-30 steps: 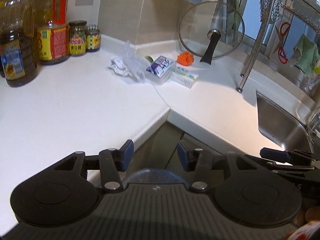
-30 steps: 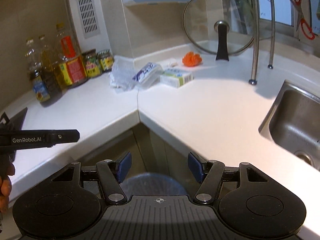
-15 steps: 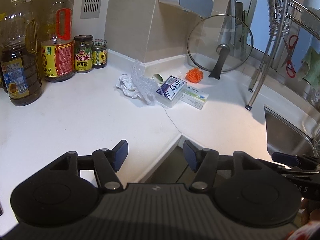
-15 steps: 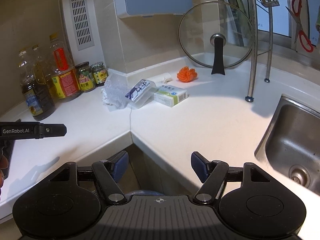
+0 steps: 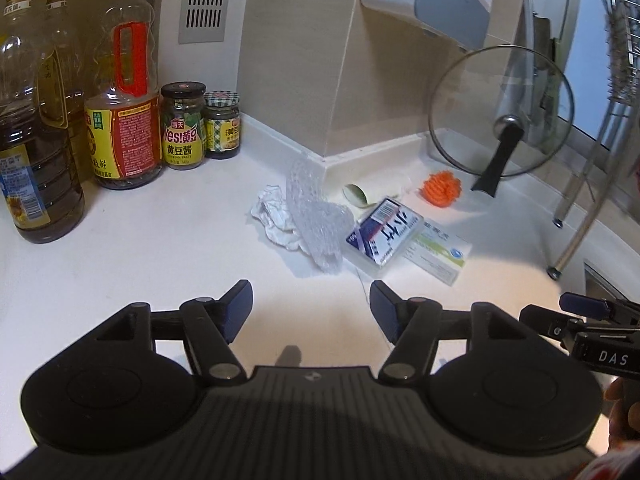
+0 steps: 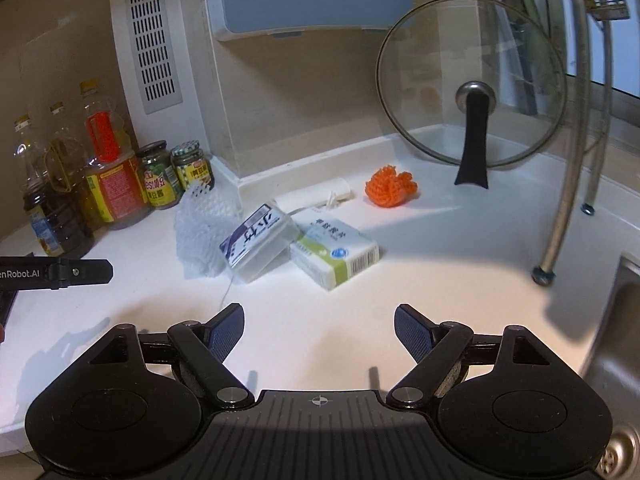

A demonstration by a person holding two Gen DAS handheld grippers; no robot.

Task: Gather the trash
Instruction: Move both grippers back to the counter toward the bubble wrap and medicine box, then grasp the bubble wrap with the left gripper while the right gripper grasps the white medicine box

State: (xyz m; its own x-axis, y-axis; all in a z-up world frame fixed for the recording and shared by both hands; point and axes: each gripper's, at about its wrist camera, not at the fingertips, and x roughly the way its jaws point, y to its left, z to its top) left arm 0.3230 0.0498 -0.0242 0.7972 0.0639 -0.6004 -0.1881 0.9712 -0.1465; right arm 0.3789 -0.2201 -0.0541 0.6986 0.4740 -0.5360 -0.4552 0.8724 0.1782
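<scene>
Trash lies in the counter corner: a crumpled white tissue [image 5: 272, 216], a clear foam fruit net [image 5: 316, 220] [image 6: 202, 228], a blue-and-white box [image 5: 384, 234] [image 6: 260, 242], a green-and-white box [image 5: 438, 252] [image 6: 336, 252], an orange net ball [image 5: 442, 188] [image 6: 390, 186] and a white paper roll [image 6: 316, 198]. My left gripper [image 5: 311, 304] is open and empty, just short of the foam net. My right gripper [image 6: 319, 330] is open and empty in front of the two boxes.
Oil bottles [image 5: 124, 100] and sauce jars [image 5: 183, 128] stand at the back left. A glass pot lid [image 6: 472, 84] leans on the back wall. A rack leg [image 6: 560, 208] stands at the right, with the sink [image 6: 624, 320] beyond it.
Both grippers have risen from below the counter edge and moved forward over the counter toward the trash pile. The blue bin below has dropped out of view. Both stay open.
</scene>
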